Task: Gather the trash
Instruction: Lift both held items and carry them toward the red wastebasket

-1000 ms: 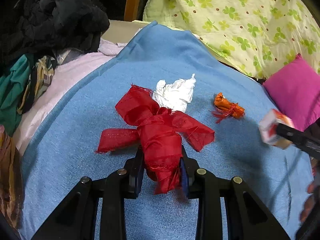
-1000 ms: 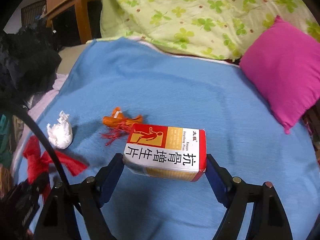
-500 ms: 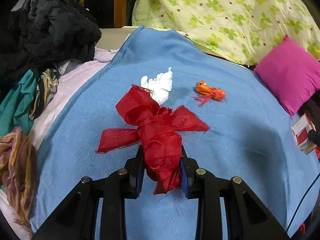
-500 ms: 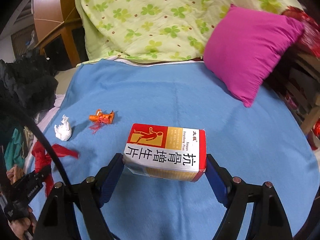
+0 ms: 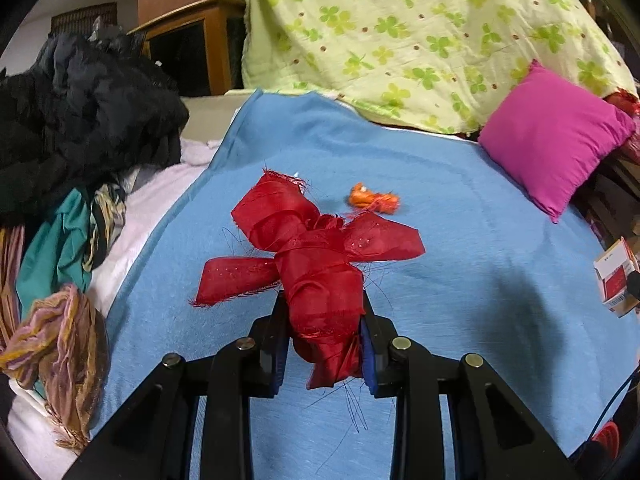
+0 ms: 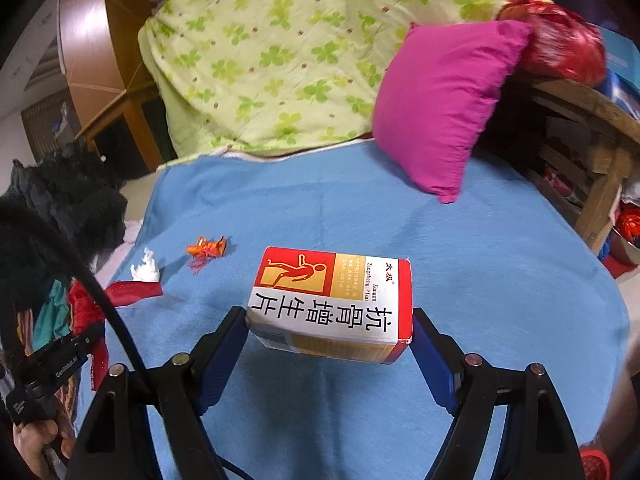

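My left gripper (image 5: 323, 320) is shut on a crumpled red ribbon (image 5: 316, 256) and holds it above the blue blanket (image 5: 460, 280). My right gripper (image 6: 330, 332) is shut on a red and white medicine box (image 6: 332, 304), held above the blanket (image 6: 480, 280). An orange wrapper (image 5: 374, 202) lies on the blanket beyond the ribbon; it also shows in the right wrist view (image 6: 206, 249). A white crumpled tissue (image 6: 145, 270) lies left of it, hidden behind the ribbon in the left wrist view. The box (image 5: 616, 280) shows at the right edge of the left wrist view.
A magenta pillow (image 5: 556, 140) lies at the blanket's far right. A green clover quilt (image 5: 420, 40) is piled at the back. Dark and coloured clothes (image 5: 80, 120) are heaped on the left. A wooden frame (image 6: 600, 160) stands right of the bed.
Both grippers have pulled back and up from the blanket with their loads. The tissue has gone behind the ribbon in the left wrist view. The box has moved to the right.
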Available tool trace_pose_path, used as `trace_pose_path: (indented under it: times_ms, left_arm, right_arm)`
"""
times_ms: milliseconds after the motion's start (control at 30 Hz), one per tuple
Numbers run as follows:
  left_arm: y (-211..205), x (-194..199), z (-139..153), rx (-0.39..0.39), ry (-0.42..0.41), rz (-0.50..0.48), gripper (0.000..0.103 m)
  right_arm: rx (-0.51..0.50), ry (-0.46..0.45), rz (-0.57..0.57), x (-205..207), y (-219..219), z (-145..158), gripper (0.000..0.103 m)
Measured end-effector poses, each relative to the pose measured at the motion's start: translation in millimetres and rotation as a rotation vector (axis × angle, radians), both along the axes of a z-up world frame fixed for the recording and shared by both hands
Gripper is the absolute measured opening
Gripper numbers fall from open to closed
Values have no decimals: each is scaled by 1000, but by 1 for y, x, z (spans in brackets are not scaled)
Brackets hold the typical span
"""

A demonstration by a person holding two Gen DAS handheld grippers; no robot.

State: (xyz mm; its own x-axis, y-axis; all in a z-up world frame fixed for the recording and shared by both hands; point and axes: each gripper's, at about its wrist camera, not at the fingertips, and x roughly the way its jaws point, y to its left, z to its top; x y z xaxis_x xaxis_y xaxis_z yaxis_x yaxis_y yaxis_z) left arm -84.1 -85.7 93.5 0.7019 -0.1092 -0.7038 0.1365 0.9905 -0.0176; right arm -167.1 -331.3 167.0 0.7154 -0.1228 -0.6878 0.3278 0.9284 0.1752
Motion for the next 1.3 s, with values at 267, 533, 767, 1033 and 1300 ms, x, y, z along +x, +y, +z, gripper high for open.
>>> trace_pose_path:
  times_ms: [267, 533, 767, 1033, 1300]
  left_arm:
    - [-28, -17, 24, 2, -42, -60, 31]
    - [-56, -26, 41, -11, -67, -126, 31]
    - [-90, -33, 47, -14, -82, -190, 31]
    - [-133, -48, 50, -17, -82, -281, 31]
    - [-174, -75, 56, -38, -83, -387, 31]
  right_arm:
    - [-9, -36, -79, -54, -31, 15, 83]
    - [-22, -45, -188, -109, -71, 22, 83]
    - [-36, -42, -305, -166, -104, 23, 83]
    - [-47, 4, -421, -226, -129, 10, 82]
    - [-63, 37, -531, -287, -143, 4, 83]
